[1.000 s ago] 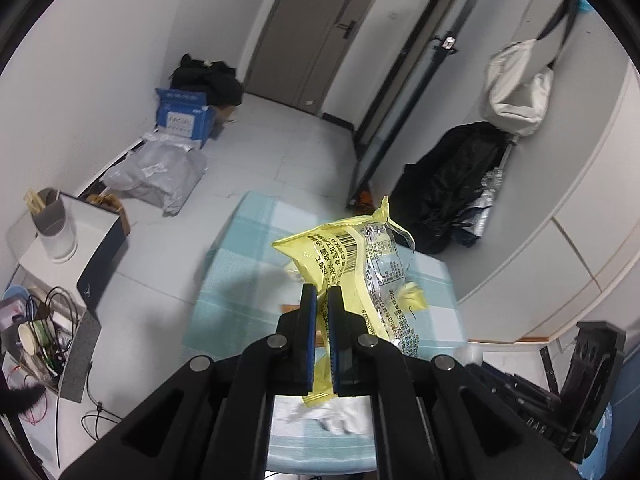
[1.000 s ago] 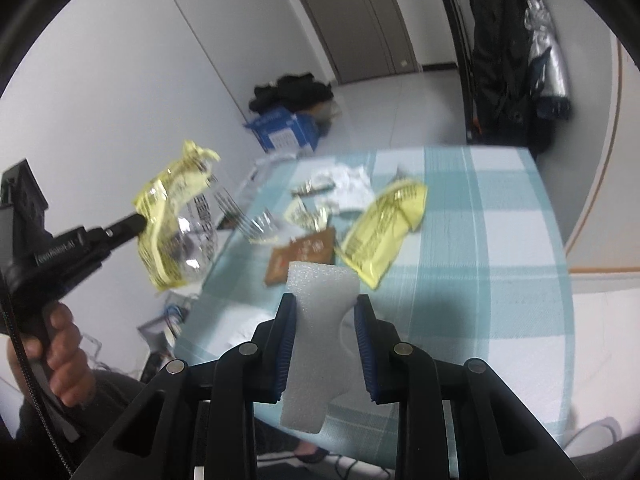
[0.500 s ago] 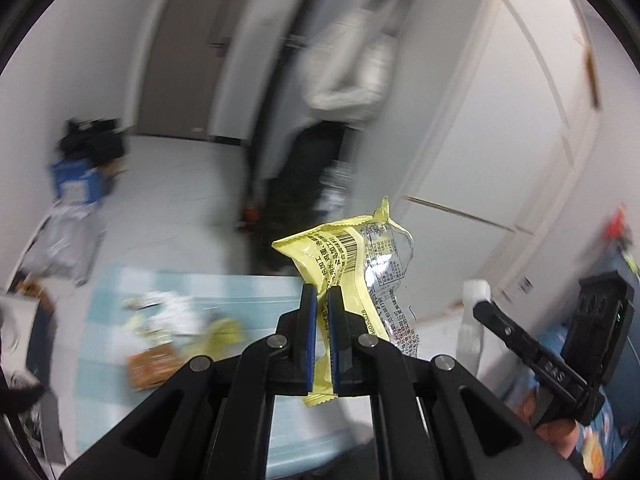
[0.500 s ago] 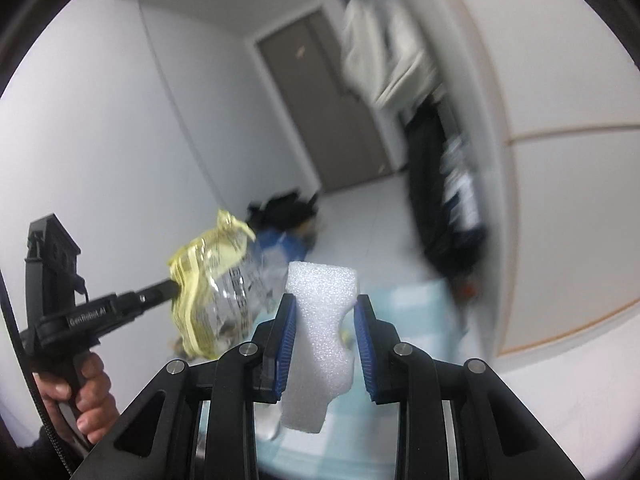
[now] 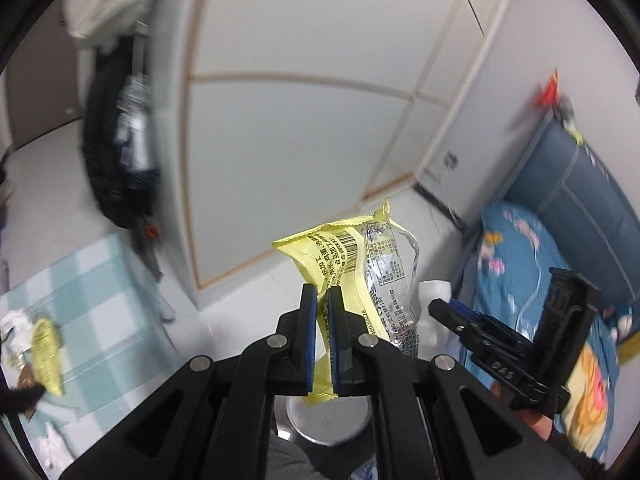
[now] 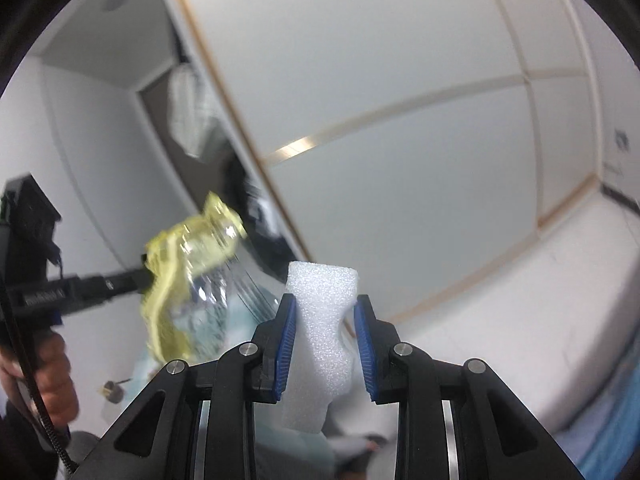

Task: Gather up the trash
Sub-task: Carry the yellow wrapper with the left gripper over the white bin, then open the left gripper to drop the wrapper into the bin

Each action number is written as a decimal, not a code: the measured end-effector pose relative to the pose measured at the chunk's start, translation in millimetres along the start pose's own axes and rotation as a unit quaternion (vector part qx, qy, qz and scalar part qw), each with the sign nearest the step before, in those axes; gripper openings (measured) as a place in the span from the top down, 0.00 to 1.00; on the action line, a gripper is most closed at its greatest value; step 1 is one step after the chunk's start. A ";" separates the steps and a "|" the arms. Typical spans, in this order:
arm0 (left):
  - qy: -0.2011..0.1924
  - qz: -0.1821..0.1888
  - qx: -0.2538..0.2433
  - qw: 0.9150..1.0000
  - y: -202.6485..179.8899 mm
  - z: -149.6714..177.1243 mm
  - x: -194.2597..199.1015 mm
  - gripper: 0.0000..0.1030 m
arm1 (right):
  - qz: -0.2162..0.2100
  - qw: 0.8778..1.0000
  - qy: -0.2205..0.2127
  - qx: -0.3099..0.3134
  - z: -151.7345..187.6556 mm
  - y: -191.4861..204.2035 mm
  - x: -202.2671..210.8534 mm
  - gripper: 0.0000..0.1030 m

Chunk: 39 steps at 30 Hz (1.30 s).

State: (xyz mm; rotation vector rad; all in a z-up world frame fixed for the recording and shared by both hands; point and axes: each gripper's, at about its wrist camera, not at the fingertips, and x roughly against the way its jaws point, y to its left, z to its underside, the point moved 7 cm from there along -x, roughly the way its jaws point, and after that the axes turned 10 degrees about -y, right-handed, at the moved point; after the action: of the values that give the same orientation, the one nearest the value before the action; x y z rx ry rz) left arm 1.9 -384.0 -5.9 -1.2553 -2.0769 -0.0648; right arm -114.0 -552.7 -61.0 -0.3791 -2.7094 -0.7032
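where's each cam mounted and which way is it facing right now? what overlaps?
Left wrist: on the left gripper, facing a panelled wall and bed; its fingers pinch a yellow wrapper; the right gripper shows at right.
Right wrist: on the right gripper, facing the same wall; holds a white foam piece; a hand shows at left.
Shared: wrapper, wall, each other's gripper.

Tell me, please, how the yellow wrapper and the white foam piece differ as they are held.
The wrapper is thin, crinkled film, yellow and partly clear with print and a barcode; the foam is a thick, plain white block. The wrapper is pinched near its lower edge in the left gripper, nearly closed; the foam fills the wider gap of the right gripper. Both are held up off the table.
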 end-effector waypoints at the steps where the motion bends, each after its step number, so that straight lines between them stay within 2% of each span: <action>1: 0.014 0.004 -0.006 1.000 -7.3 2.7 -6.3 0.98 | 0.018 1.000 0.009 -0.006 11.8 -16.9 -3.0 0.73; 4: 0.075 0.007 -0.033 0.997 -17.4 24.7 -41.0 0.98 | 0.046 0.998 0.037 -0.038 42.8 -53.0 -12.0 0.73; 6: 0.119 0.004 -0.058 0.991 -24.5 42.2 -62.1 0.98 | 0.059 0.995 0.058 -0.064 63.2 -73.2 -14.1 0.73; 8: 0.161 0.001 -0.076 0.984 -27.3 61.1 -82.0 0.98 | 0.077 0.990 0.077 -0.087 86.1 -91.3 -22.5 0.73; 13: 0.252 -0.001 -0.101 0.962 -37.2 106.4 -122.0 0.98 | 0.089 0.982 0.112 -0.127 128.5 -112.3 -44.8 0.73; 15: 0.293 0.001 -0.108 0.950 -32.8 123.6 -141.0 0.98 | 0.097 0.977 0.127 -0.139 145.4 -118.5 -52.6 0.73; 18: 0.330 -0.004 -0.139 0.934 -34.8 144.4 -162.0 0.98 | 0.106 0.966 0.153 -0.178 174.6 -132.8 -61.7 0.73; 23: 0.402 -0.019 -0.153 0.902 -20.4 187.3 -187.5 0.98 | 0.148 0.950 0.191 -0.197 196.5 -141.2 -79.1 0.73; 26: 0.435 -0.032 -0.165 0.884 -13.9 201.6 -201.3 0.98 | 0.171 0.943 0.212 -0.193 202.5 -143.1 -85.7 0.73; 28: 0.450 -0.034 -0.160 0.878 -10.5 207.5 -206.7 0.98 | 0.178 0.939 0.221 -0.196 211.9 -148.5 -88.7 0.73; 31: 0.470 -0.032 -0.128 0.873 -5.8 215.8 -214.3 0.98 | 0.180 0.934 0.236 -0.201 217.8 -148.2 -99.9 0.73; 33: 0.480 -0.039 -0.131 0.867 -4.1 223.0 -218.6 0.98 | 0.180 0.931 0.245 -0.202 224.5 -150.1 -100.3 0.73; 36: 0.488 -0.039 -0.127 0.862 -5.7 230.3 -225.3 0.96 | 0.177 0.930 0.250 -0.205 230.9 -151.3 -99.2 0.72; 39: 0.490 -0.031 -0.112 0.864 -11.2 230.5 -230.2 0.95 | 0.176 0.926 0.264 -0.205 237.4 -156.3 -94.2 0.71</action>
State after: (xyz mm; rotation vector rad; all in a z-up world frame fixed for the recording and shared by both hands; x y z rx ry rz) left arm -64.6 -477.4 -311.0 -0.9594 -1.2174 -0.8216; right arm -134.6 -580.6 -358.4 -0.6449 -1.9160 -1.0784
